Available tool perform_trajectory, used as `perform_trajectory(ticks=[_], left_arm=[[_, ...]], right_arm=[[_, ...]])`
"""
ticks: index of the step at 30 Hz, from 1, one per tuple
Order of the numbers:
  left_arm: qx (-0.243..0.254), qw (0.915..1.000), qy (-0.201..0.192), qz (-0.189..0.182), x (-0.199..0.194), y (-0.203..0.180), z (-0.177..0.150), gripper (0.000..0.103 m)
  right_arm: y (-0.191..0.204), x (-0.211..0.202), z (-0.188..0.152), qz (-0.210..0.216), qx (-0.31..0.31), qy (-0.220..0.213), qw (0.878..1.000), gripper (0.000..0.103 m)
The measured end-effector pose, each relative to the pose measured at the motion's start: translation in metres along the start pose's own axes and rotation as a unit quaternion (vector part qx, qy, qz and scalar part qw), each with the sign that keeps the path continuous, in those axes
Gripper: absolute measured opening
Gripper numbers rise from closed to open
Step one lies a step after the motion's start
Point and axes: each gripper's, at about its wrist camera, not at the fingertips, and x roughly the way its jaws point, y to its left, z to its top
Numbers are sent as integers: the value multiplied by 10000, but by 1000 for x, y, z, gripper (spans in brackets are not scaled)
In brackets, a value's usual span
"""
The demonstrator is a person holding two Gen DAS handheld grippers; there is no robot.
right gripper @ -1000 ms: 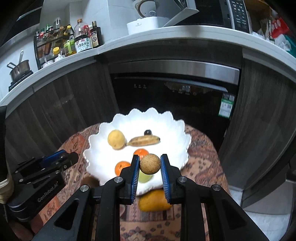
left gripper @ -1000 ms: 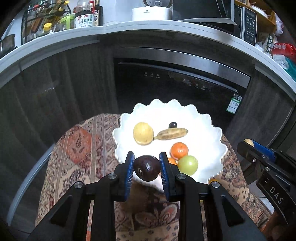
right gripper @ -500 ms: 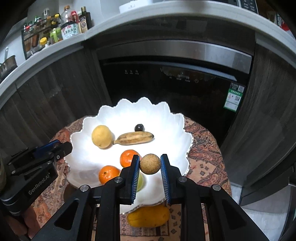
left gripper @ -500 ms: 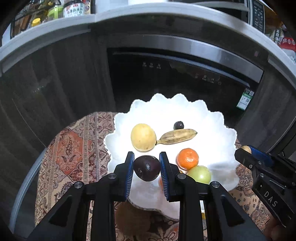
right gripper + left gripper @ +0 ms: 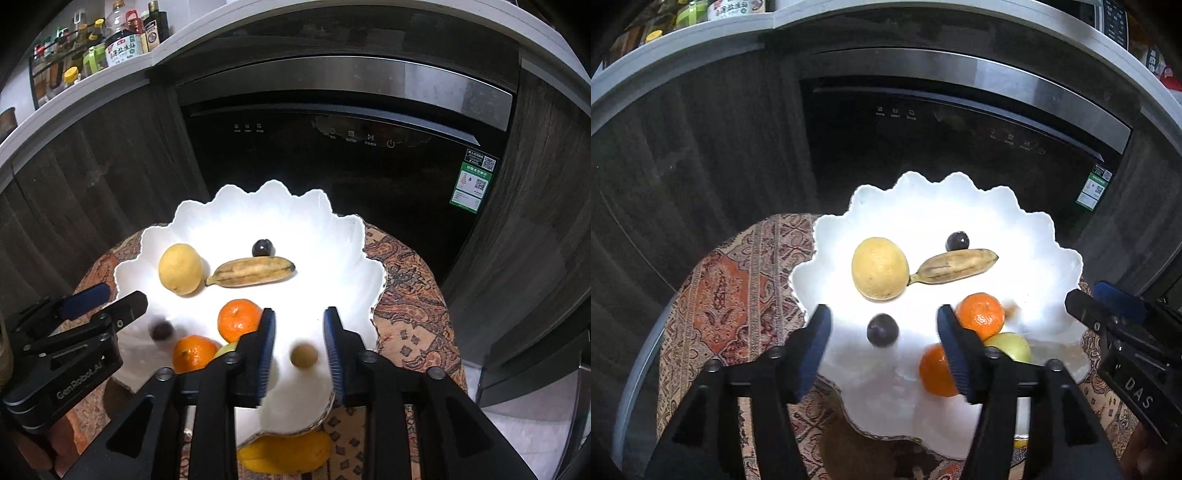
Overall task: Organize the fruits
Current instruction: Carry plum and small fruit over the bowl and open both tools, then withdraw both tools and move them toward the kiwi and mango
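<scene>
A white scalloped plate [image 5: 1015,236] [image 5: 343,258] sits on a patterned cloth. It holds a yellow lemon [image 5: 880,267] [image 5: 180,268], a small banana [image 5: 955,266] [image 5: 253,272], a dark grape [image 5: 957,241] [image 5: 263,247], two tangerines [image 5: 980,315] [image 5: 239,319], and a green fruit [image 5: 1010,347]. My left gripper [image 5: 884,347] is open above a dark plum [image 5: 882,329] [image 5: 161,330] on the plate. My right gripper [image 5: 299,350] is open above a small brown round fruit [image 5: 303,355] on the plate.
The patterned cloth [image 5: 727,302] [image 5: 410,295] covers a small round table. A yellow-orange fruit [image 5: 284,452] lies on the cloth by the plate's near edge. A dark oven front [image 5: 343,140] and cabinets stand behind. Bottles [image 5: 122,44] line the counter.
Both grippers have opened and let go of their fruits. The dark plum and the brown fruit have dropped onto the plate. Both grippers moved forward over the plate.
</scene>
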Motion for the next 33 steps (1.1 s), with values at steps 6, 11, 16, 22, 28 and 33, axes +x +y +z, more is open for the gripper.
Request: perform_trajectory(ticks=[6, 11, 16, 22, 28, 33], left_arm=[[11, 9998, -122, 175, -16, 4, 1, 81], [1, 9992, -228, 313, -37, 6, 1, 97], [-22, 9982, -431, 425, -65, 8, 1, 102], [22, 9970, -598, 498, -95, 10, -5, 102], [47, 9961, -682, 556, -113, 8, -19, 102], [-12, 9961, -659, 591, -121, 9, -33, 102]], right_arm=[[-1, -16, 2, -397, 40, -227, 9989, 82], [-2, -34, 5, -526, 62, -311, 9981, 82], [1, -60, 7, -534, 61, -484, 9974, 84], [5, -88, 1, -575, 27, -646, 9962, 85], [7, -106, -12, -636, 31, -684, 9956, 87], [7, -112, -25, -633, 53, -644, 9959, 87]])
